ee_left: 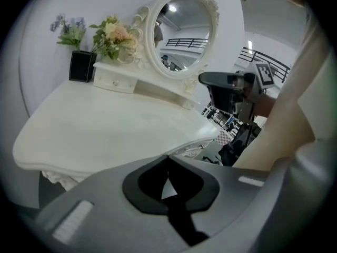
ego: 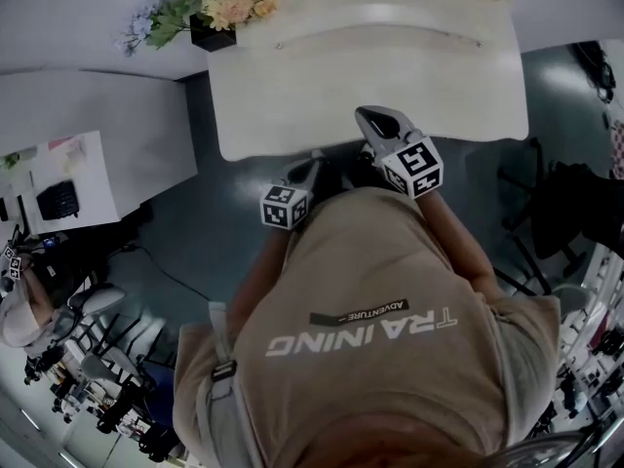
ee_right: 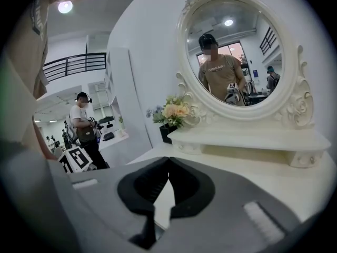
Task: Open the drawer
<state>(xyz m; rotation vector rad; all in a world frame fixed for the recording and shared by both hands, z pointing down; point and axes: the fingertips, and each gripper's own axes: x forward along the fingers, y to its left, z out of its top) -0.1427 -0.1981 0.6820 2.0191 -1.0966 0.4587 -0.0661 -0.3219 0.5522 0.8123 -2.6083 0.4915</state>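
1. L tool (ee_left: 168, 159): grey body, black pads. Jaws fully together, nothing between them, nothing held. In the head view it sits just off the front edge of the surface (ego: 292, 105), over the floor (ego: 214, 232) and close to the person's T-shirt (ego: 390, 339). Marker cube at its rear.

2. R tool (ee_right: 168, 161): same make. Jaw tips meet, with only a small gap lower down between the pads; holds nothing. In the head view it is over the front edge of the surface, right of ctr and further fwd than the L tool. Points toward the mirror (ee_right: 237, 51).

3. Drawer (ee_left: 115, 81): small, white, w/ round knob (ee_left: 116, 83). Set in the left end of the raised shelf (ee_right: 253, 138) at the back of the surface, below the mirror. Front looks flush, i.e. closed. Just beside the vase (ee_left: 81, 66). Both tools are well apart from it and neither touches it.

4. Surface: white dressing-table top w/ curved front edge and carved trim under the rim.

5. Mirror: oval, in an ornate white frame, standing upright on the shelf. It reflects a person in a tan T-shirt holding a tool.

6. Vase: black, square, at the back-left of the surface. Holds flowers (ee_left: 113, 36) in cream, peach and pale blue.

7. T-shirt: tan, w/ white lettering; fills the lower head view.

8. Floor: dark grey and glossy.
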